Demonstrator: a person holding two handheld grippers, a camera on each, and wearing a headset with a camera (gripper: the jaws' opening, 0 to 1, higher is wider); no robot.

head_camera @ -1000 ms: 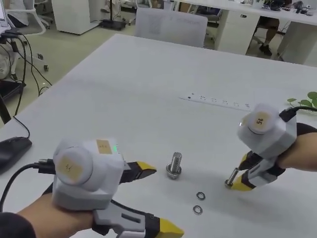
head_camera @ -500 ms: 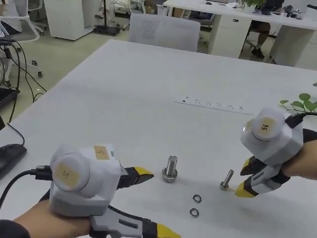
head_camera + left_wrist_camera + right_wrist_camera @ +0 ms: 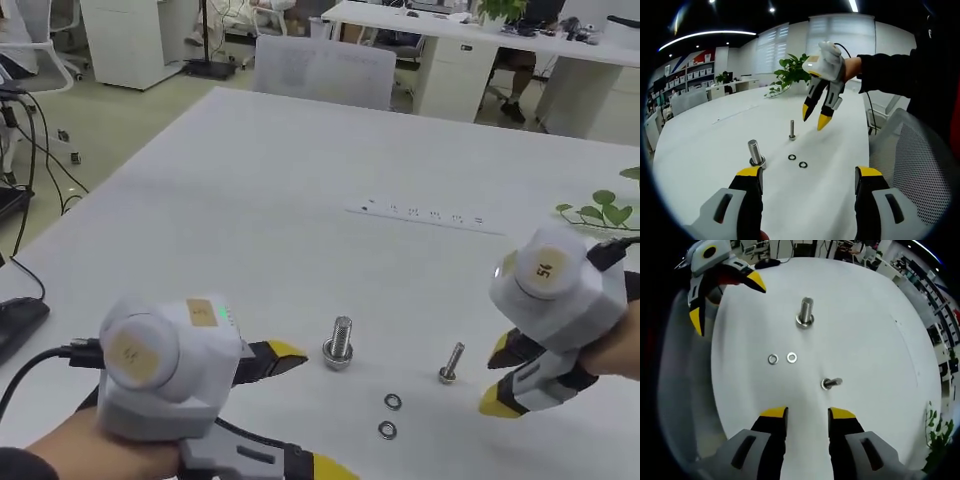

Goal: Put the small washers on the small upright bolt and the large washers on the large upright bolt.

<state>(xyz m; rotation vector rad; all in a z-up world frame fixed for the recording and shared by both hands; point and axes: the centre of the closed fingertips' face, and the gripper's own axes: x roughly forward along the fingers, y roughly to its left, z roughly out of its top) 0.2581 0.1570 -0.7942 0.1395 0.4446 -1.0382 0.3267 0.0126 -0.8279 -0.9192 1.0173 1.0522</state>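
Observation:
A large upright bolt [image 3: 340, 342] stands on the white table [image 3: 250, 200], and a small upright bolt [image 3: 451, 363] stands to its right. In front of them lie two small washers [image 3: 392, 401] [image 3: 386, 430], side by side. My left gripper [image 3: 305, 410] is open at the near left, its upper tip close to the large bolt [image 3: 756, 152]. My right gripper [image 3: 498, 376] hovers open and empty just right of the small bolt [image 3: 831, 383], apart from it. The washers [image 3: 773, 359] [image 3: 791, 357] lie ahead of its fingertips [image 3: 774, 412]. The right gripper [image 3: 815, 117] also hangs above the small bolt [image 3: 792, 130].
A white power strip [image 3: 420, 215] lies further back on the table. A plant [image 3: 600, 210] is at the right edge and a grey chair [image 3: 320, 70] at the far edge. A black mouse [image 3: 15, 320] and cable sit at the left.
My right gripper, whose tips were at the small bolt a second ago, has drawn back to the right, leaving that bolt standing alone. The left gripper has barely moved.

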